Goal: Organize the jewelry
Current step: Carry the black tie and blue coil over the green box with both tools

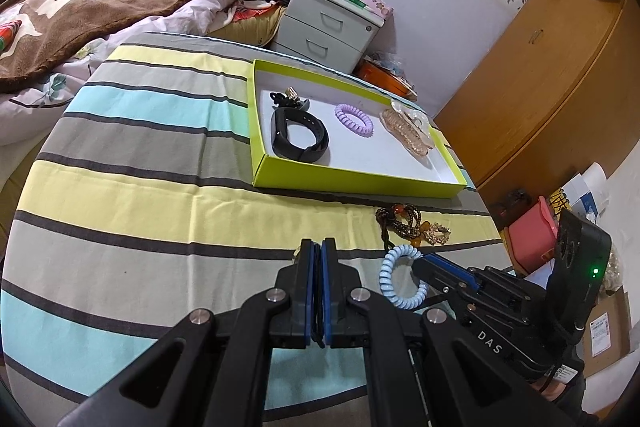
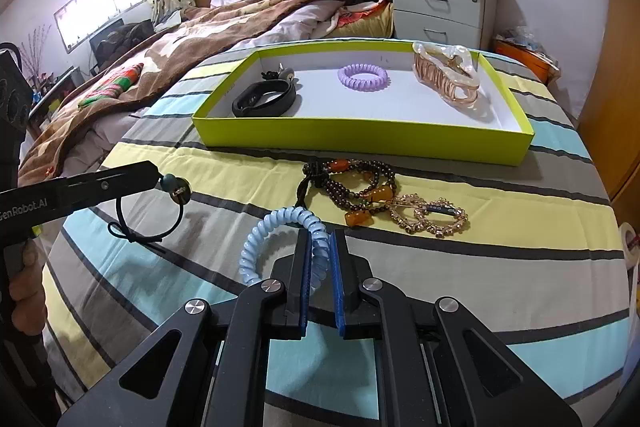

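Now pale-blue coiled hair tie (image 2: pixel 280 239), glossy, spiral-ribbed, slightly stretched.

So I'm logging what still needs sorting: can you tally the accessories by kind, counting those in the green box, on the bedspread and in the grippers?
Spiral hair ties: 2, purple in the green box, light blue in the right gripper
Black elastic tie with bead: 1, in the left gripper
Claw clips: 2
Black wristband: 1
Bead strand: 1
Rhinestone clip: 1
Total: 8
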Action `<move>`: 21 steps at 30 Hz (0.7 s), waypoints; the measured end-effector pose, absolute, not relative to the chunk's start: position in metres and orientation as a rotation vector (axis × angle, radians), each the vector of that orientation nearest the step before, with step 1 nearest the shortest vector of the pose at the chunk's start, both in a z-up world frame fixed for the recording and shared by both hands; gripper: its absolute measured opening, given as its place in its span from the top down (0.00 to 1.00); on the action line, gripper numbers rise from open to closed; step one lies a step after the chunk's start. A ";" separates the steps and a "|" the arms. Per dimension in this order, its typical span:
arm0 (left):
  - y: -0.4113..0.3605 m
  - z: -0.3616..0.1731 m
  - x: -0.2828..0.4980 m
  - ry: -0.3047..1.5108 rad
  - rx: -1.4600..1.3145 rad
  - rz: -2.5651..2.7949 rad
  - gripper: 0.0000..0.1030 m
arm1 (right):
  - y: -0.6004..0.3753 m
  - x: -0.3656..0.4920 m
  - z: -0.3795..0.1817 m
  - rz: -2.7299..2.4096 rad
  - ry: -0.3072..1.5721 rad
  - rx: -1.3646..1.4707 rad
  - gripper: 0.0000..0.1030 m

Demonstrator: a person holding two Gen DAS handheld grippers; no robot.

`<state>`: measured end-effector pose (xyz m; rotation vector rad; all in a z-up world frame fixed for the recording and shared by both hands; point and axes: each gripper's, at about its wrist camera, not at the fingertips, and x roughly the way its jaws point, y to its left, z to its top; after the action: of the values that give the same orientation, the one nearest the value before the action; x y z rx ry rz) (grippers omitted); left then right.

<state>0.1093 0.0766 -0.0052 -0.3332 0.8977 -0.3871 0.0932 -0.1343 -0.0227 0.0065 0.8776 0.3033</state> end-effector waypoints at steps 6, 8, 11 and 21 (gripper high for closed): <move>0.073 0.000 0.109 0.889 -0.321 -0.390 0.96 | -0.139 0.089 -0.015 0.306 0.856 0.022 0.91; 0.071 0.002 0.108 0.887 -0.315 -0.389 0.96 | -0.141 0.089 -0.011 0.307 0.847 0.028 0.91; 0.069 0.006 0.108 0.881 -0.309 -0.389 0.96 | -0.144 0.088 -0.005 0.304 0.830 0.037 0.91; 0.060 0.024 0.114 0.855 -0.290 -0.404 0.96 | -0.156 0.093 0.016 0.288 0.783 0.065 0.91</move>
<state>0.1135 0.0601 0.0239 -0.2897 0.8547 -0.4040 0.0929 -0.1561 0.0158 0.0647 0.7830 0.2883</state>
